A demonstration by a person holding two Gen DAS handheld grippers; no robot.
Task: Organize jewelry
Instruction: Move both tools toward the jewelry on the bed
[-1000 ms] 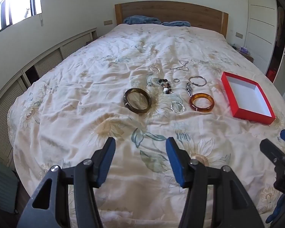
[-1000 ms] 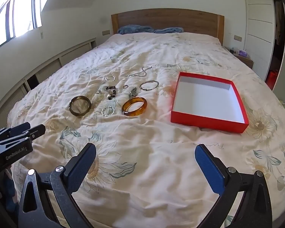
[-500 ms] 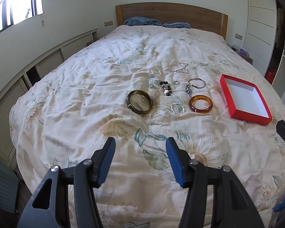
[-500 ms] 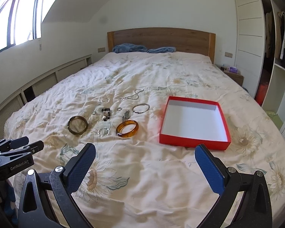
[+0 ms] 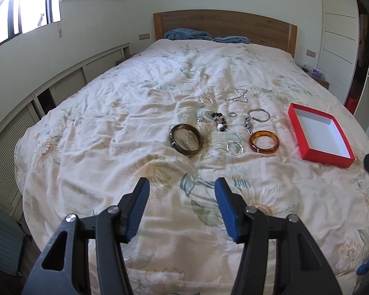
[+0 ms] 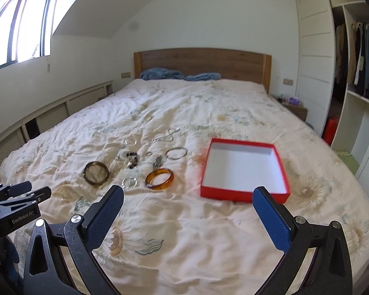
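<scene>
2 bangles (image 5: 186, 139) (image 5: 264, 141), 1 red box (image 5: 327, 156) on the bed; left claw (image 5: 182, 196) and right claw (image 6: 188, 210) both spread, empty.

Bare floral quilt (image 6: 184, 233) lies open between both grippers and the jewelry; the dark bangle (image 5: 186, 139), amber bangle (image 5: 264, 141) and small silver pieces sit close together, with narrow gaps between them; the red box (image 6: 243, 194) stands apart at right, its interior unobstructed.

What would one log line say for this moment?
stage: before first pick | left tool: open, empty | right tool: open, empty | jewelry: all on bedspread | red box: empty
</scene>
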